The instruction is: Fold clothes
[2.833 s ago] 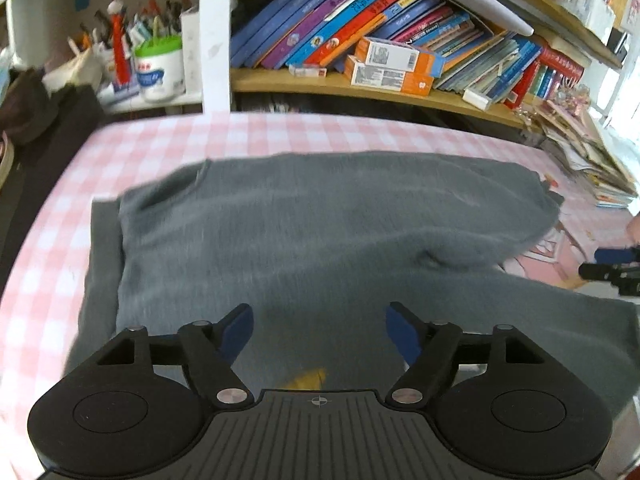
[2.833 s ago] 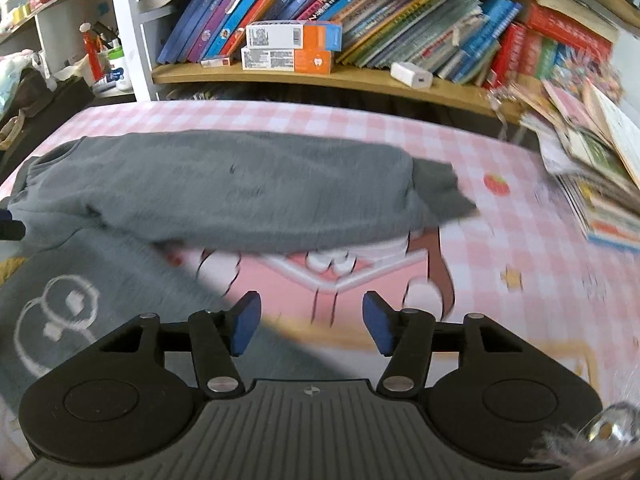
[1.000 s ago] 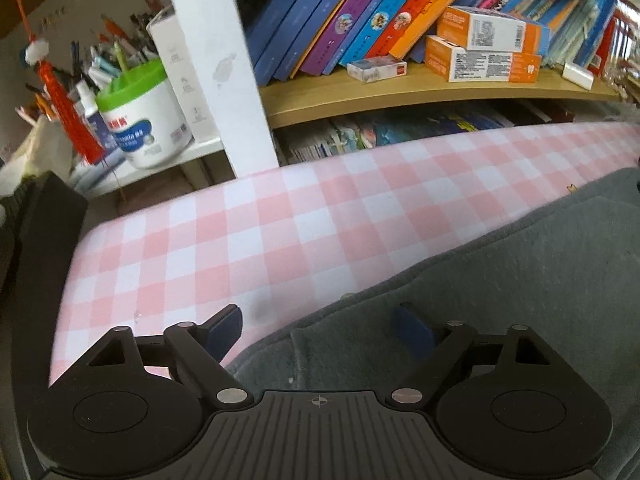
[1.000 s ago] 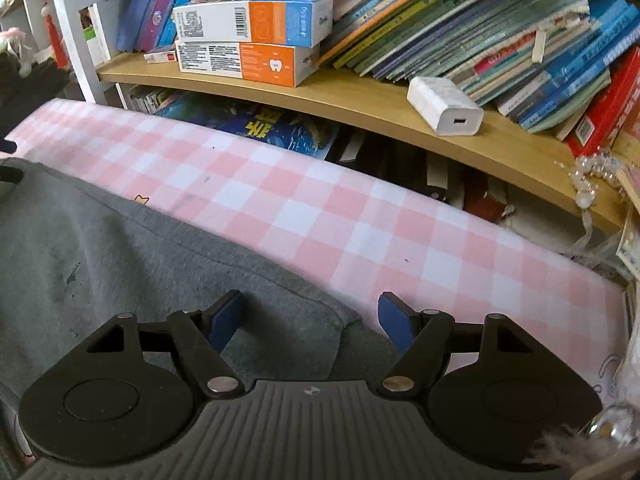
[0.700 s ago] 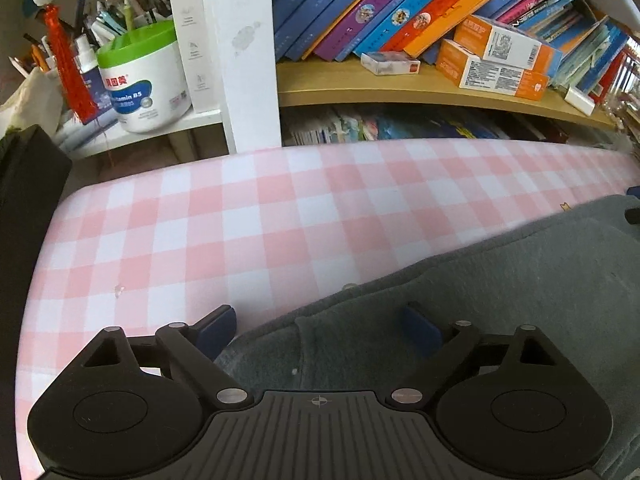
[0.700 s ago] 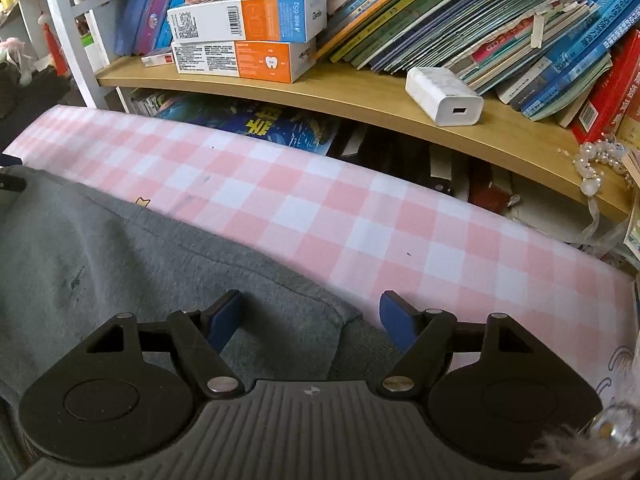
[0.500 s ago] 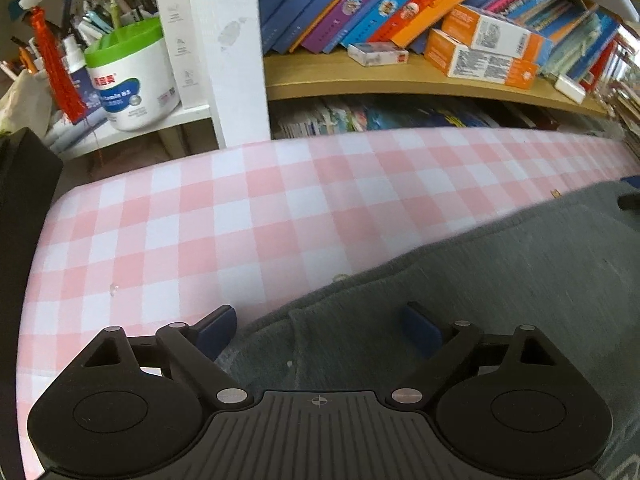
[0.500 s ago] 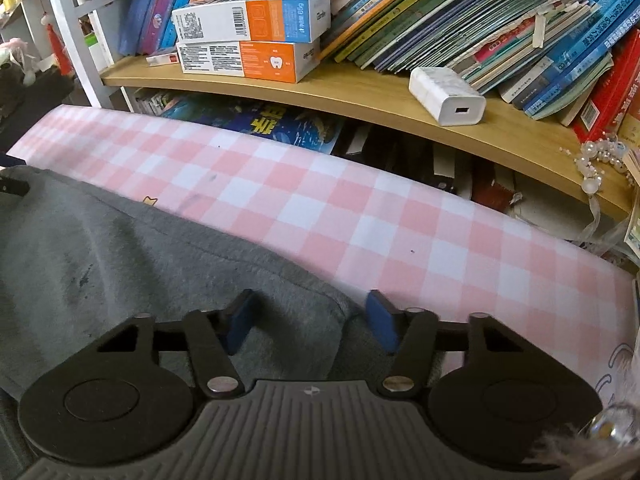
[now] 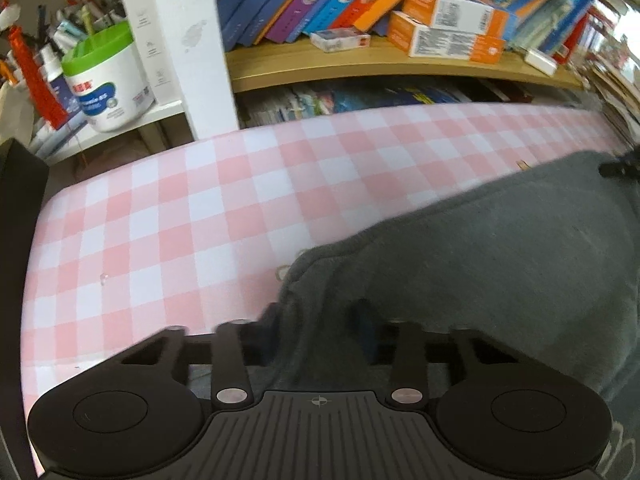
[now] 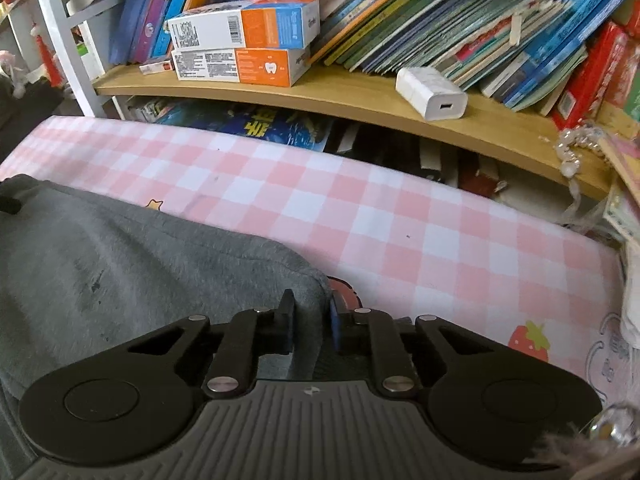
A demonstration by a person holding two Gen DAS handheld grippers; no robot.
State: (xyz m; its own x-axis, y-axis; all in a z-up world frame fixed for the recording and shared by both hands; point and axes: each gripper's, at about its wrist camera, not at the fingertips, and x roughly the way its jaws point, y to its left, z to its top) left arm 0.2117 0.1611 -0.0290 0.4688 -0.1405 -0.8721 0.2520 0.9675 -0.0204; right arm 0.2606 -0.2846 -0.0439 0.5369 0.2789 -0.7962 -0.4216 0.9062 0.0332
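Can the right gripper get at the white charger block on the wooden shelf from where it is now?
Probably not as things stand. The right gripper is shut on the grey garment, so its jaws are occupied. The path to the white charger over the checked cloth looks unobstructed, though.

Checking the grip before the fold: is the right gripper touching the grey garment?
Touching. The right wrist view shows the right gripper with both fingers closed on a corner of the grey garment, cloth pinched between them.
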